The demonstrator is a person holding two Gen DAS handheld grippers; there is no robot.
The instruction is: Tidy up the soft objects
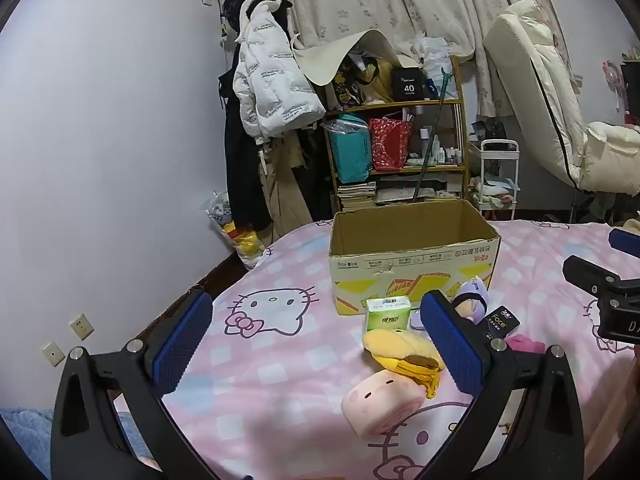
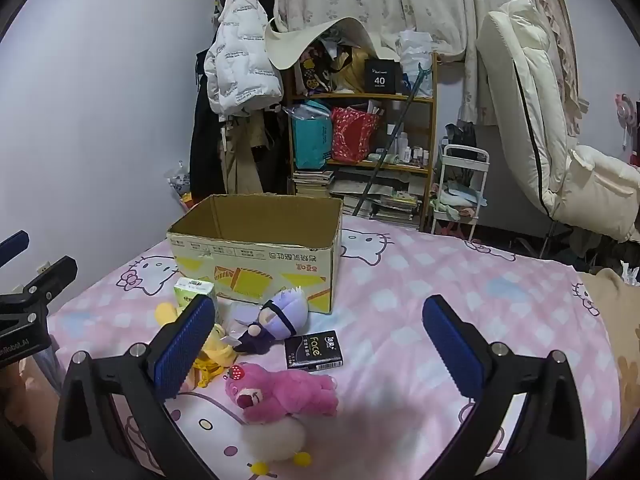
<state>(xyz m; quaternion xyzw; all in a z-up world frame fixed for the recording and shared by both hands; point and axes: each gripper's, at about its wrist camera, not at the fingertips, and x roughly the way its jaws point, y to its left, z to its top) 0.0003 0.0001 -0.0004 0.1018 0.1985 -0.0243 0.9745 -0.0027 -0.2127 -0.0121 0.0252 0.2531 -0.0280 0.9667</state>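
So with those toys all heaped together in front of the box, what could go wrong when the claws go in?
1. The pink plush bear lies against the white fluffy toy, so the open right claw might pinch both.
2. The black "Face" packet and green tissue pack sit among the toys and could get swept along.
3. The open cardboard box rests on soft pink bedding; a bump might tilt or shift it.

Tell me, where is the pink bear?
In the right wrist view, the pink bear lies on the bed, nearest the camera, just in front of the black Face packet.
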